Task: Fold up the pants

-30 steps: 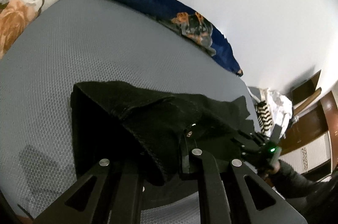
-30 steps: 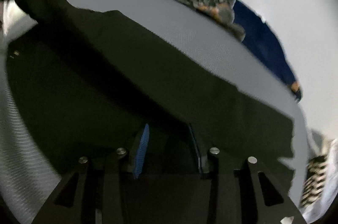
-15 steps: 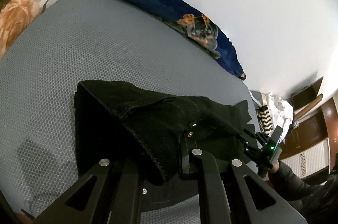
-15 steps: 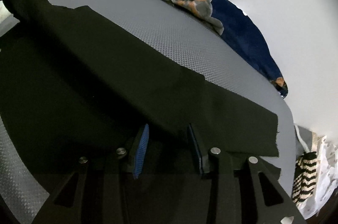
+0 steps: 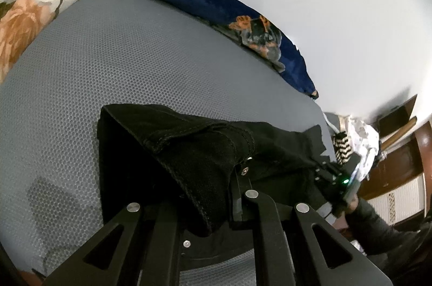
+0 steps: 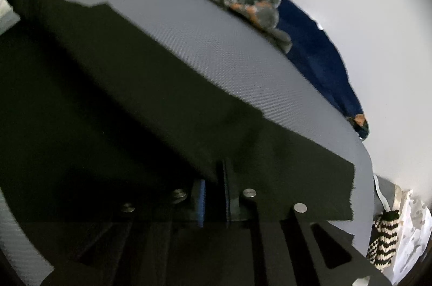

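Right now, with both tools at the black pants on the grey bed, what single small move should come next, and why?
Probably carry both tools forward together and lay the raised edge down. The left tool pinches the waistband of the black pants; the right tool has closed on the leg end, which hangs lifted above the grey bed. One layer already lies flat beneath, so lowering would complete the fold.

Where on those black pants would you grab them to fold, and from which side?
Grip the black pants at the thick stitched waistband edge by the rivet, coming from the near side as the left gripper does; that firm hem stands raised off the grey mattress.
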Available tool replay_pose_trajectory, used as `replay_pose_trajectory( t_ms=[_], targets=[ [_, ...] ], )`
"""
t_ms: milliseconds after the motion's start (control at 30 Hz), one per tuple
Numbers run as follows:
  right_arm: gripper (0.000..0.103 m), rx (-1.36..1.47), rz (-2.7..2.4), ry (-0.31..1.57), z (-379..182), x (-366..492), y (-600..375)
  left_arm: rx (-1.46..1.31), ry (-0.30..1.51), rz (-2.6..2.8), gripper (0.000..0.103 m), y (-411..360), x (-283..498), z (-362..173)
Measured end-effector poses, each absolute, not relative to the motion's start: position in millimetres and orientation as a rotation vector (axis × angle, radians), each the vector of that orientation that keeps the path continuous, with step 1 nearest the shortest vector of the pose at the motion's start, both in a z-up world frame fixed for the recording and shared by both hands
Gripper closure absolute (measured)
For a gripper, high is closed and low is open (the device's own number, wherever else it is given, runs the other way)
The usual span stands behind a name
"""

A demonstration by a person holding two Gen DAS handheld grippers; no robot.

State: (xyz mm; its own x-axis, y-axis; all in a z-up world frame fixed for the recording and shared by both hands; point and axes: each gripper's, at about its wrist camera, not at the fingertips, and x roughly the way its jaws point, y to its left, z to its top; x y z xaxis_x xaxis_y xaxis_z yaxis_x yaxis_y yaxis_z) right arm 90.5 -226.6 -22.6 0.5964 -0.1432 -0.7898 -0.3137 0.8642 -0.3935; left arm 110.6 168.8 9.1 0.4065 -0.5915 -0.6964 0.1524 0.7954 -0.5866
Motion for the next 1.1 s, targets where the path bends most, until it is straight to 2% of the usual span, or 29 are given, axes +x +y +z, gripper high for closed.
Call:
replay_pose_trajectory(
  t_ms=[233, 533, 600, 667, 733, 767, 833, 900, 1100],
  targets=[
    [0.096, -0.474, 0.091, 0.959, 4.8, 67.1, -228.4, -0.414, 1.106, -0.538, 0.093, 171.3, 103.0, -11.4],
    [0.096, -0.451, 0.104, 1.117, -32.0, 39.4, -215.4, -0.288, 1.24, -0.545, 0.087, 170.9, 88.0, -46.9],
    [0.096, -0.452, 0.094, 1.137, -38.6, 42.0, -214.8, -0.249, 1.277, -0.525, 0.075, 170.0, 87.1, -52.8],
    [0.094, -0.447, 0.093, 1.148, -40.6, 45.1, -215.6, -0.223, 1.306, -0.512, 0.071, 171.1, 84.4, -56.0],
    [0.093, -0.425, 0.093, 1.157, -39.3, 49.0, -218.0, -0.204, 1.325, -0.487, 0.056, 174.8, 80.9, -55.5],
    [0.093, -0.41, 0.093, 1.164, -39.8, 50.8, -220.0, -0.187, 1.335, -0.458, 0.045, 177.6, 78.9, -54.9],
    [0.092, -0.393, 0.091, 1.169, -40.7, 51.4, -222.3, -0.176, 1.336, -0.444, 0.043, 185.0, 74.8, -51.8],
    [0.091, -0.394, 0.091, 1.169, -41.9, 51.2, -222.9, -0.185, 1.348, -0.436, 0.037, 192.7, 70.7, -47.5],
    [0.091, -0.407, 0.098, 1.156, -43.7, 51.0, -224.6, -0.186, 1.341, -0.388, 0.036, 207.7, 59.9, -19.8]
  ],
)
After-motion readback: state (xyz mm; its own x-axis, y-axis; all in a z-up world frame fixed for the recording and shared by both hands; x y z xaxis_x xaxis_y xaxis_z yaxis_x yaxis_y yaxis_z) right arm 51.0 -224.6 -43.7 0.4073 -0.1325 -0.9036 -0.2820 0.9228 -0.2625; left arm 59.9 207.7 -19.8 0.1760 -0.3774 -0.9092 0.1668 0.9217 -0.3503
